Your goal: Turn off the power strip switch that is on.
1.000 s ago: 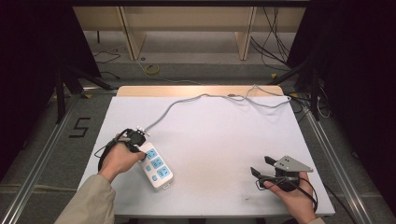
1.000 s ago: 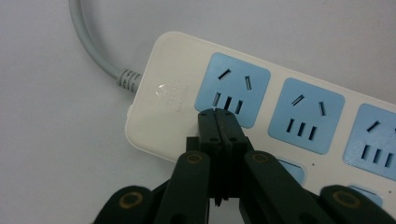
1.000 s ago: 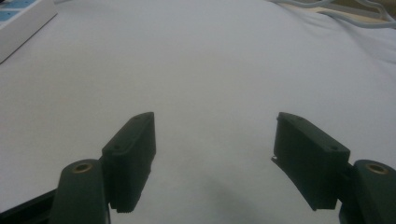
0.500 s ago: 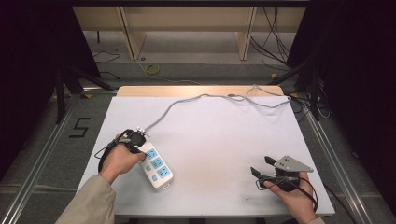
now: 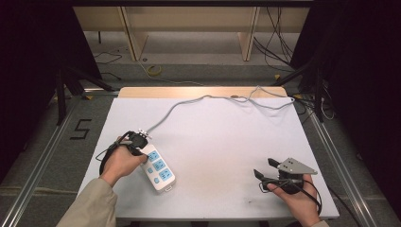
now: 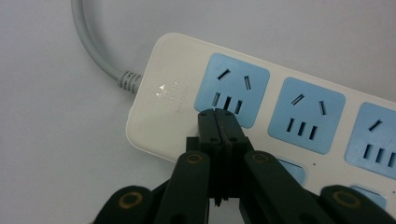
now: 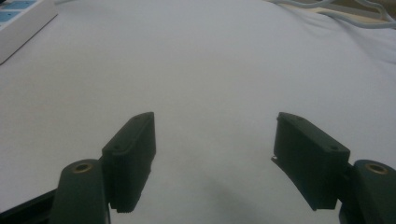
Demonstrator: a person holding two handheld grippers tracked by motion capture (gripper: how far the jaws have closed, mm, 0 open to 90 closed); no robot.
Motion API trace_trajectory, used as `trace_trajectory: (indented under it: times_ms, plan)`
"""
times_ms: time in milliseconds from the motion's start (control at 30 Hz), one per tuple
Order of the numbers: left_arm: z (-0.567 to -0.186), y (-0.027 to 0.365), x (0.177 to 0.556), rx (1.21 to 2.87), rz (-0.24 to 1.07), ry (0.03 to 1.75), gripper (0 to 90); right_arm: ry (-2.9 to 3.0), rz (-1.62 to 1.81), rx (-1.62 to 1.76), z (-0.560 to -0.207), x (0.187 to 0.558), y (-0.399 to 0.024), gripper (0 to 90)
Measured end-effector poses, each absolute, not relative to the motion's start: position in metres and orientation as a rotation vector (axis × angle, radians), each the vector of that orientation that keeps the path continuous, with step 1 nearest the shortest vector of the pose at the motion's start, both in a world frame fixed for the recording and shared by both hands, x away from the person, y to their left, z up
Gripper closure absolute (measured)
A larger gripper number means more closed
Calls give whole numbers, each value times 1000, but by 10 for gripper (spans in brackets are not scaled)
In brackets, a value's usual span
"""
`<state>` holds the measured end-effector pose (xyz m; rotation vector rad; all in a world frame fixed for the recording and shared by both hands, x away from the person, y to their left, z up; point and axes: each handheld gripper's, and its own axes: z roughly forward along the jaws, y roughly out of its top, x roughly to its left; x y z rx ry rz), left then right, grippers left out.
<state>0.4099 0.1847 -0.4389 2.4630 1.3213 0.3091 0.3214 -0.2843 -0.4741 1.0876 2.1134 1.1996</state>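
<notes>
The left gripper (image 6: 218,122), jaws closed on nothing, rests its tip on the power strip (image 5: 158,169), whose long axis runs near-right; the open-jawed right gripper (image 5: 265,168) lies well right.

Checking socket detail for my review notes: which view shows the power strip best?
The left gripper view: the power strip is close up, its blue sockets and grey cable clear, with the shut left gripper over its edge. The high view shows it whole but small; the right gripper view catches just a corner.
</notes>
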Motion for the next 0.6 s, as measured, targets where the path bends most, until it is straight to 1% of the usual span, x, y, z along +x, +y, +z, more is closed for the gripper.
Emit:
trace_trajectory:
  times_ms: [600]
  plan:
    - [-436, 189, 407, 2428, 313, 1310, 896, 2113, 1201, 1088, -474, 322, -284, 304]
